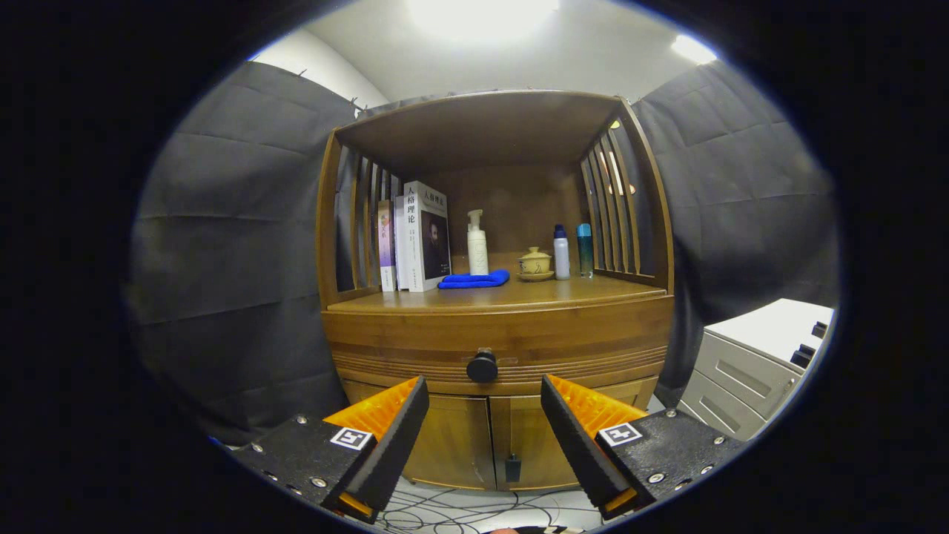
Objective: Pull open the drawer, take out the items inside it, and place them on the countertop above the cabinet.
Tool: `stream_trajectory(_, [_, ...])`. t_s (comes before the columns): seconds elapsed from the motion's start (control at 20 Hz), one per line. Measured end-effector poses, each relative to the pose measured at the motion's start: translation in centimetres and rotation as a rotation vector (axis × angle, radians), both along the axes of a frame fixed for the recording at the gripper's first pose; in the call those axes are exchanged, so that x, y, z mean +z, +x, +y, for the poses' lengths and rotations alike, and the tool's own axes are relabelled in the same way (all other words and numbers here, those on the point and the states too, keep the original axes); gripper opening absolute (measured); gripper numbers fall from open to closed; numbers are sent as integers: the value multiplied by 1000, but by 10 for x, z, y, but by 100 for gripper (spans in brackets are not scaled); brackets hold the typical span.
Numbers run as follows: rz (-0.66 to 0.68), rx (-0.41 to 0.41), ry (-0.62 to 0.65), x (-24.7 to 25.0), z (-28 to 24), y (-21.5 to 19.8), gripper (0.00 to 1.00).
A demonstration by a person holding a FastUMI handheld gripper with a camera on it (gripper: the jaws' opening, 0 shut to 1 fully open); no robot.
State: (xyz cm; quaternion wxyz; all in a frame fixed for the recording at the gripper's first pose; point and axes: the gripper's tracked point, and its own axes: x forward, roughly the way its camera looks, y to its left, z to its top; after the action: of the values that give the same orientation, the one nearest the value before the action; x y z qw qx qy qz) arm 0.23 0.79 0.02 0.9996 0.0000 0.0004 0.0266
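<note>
In front of the wooden cabinet (495, 415), I hold my hand-held gripper (485, 387) level, fingers spread wide and holding nothing. The shut drawer (415, 343) lies just beyond them, its dark knob (482, 366) centred between the fingertips; books (415, 237), bottles and a blue cloth (474, 279) sit on the desk (563, 293) above.

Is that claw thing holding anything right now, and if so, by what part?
Nothing is held. The gripper is open, its fingers spread apart with only air between them. The drawer's round knob sits beyond the fingers, untouched, and the drawer is closed.
</note>
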Motion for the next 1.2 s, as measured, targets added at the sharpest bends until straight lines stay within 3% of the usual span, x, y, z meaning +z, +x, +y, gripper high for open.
stream_trajectory(0.5, [28, 53, 7, -2, 9, 12, 95])
stream_trajectory(1.2, [147, 15, -61, -39, 3, 97, 96])
